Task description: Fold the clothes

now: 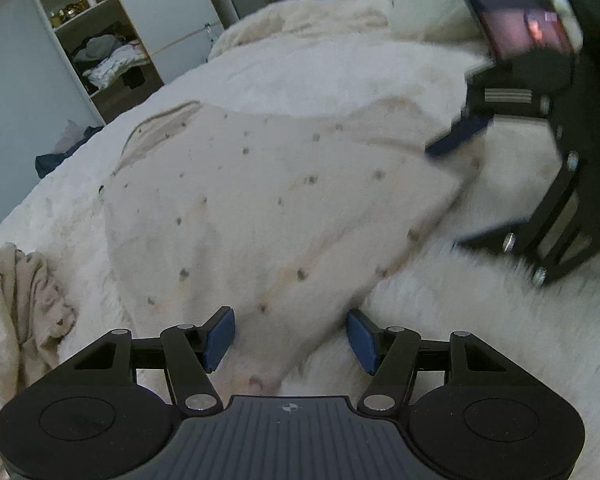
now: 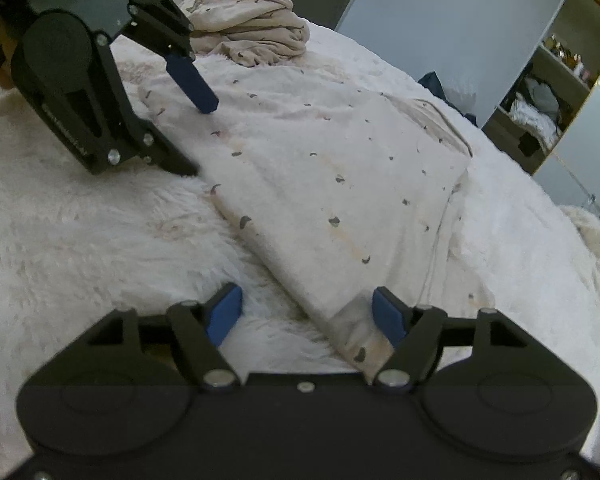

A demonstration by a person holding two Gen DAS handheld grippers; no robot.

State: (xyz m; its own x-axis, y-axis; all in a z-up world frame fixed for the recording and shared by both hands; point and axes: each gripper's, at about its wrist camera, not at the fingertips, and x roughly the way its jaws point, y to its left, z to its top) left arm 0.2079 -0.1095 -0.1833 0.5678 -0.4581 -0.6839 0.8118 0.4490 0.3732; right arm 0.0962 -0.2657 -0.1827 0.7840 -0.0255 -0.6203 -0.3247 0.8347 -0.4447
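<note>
while the spotted garment lies flat on the bed, both claws, left and right, stand released.

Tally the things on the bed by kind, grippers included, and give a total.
Spotted cream garments laid flat: 1
Spotted cream garments in a crumpled pile: 1
Dark blue cloths at the bed's far edge: 1
Handheld grippers with blue fingers: 2, the left gripper and the right gripper
Total: 5

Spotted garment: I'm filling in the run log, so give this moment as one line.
stage: folding | spotted garment: flat on furry blanket | left gripper: open, straddling corner | right gripper: open over edge
</note>
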